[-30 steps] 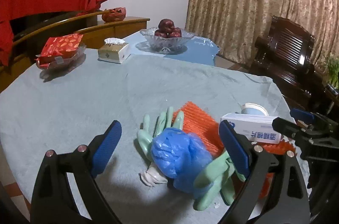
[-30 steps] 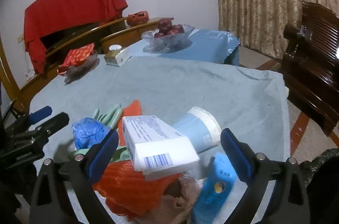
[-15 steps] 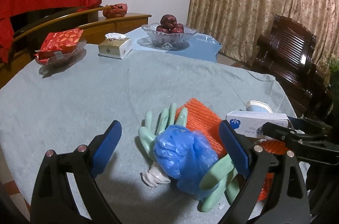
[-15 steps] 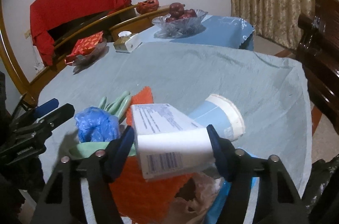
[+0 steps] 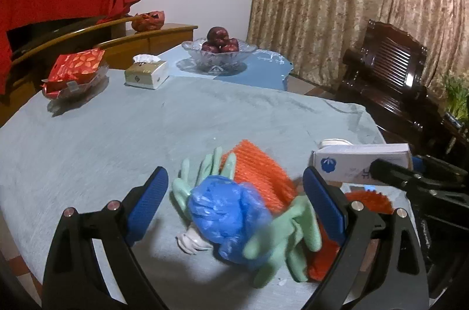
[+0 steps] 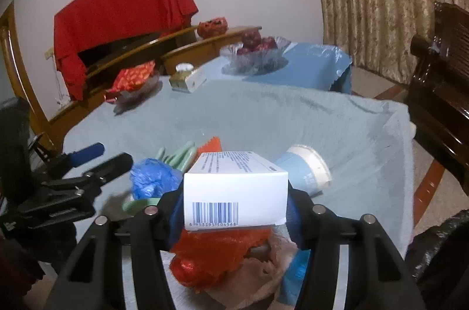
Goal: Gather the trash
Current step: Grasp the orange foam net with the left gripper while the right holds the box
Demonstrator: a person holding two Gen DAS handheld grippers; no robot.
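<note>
Two grippers over the grey-blue cloth-covered bench (image 5: 123,134). Left gripper (image 5: 234,201): fingers spread wide, nothing gripped; the crumpled blue plastic bag (image 5: 225,210) lies between them on the bench, touching neither pad. Under the bag: pale green rubber gloves (image 5: 281,239), overlapping the orange foam net sleeve (image 5: 258,172). Further right, right gripper (image 6: 234,210): fingers closing, pads pressed on both sides of the white cardboard box with a barcode (image 6: 234,189), box raised clear of the pile. Just beyond the box, the light blue paper cup (image 6: 307,169) lies on its side on the bench.
</note>
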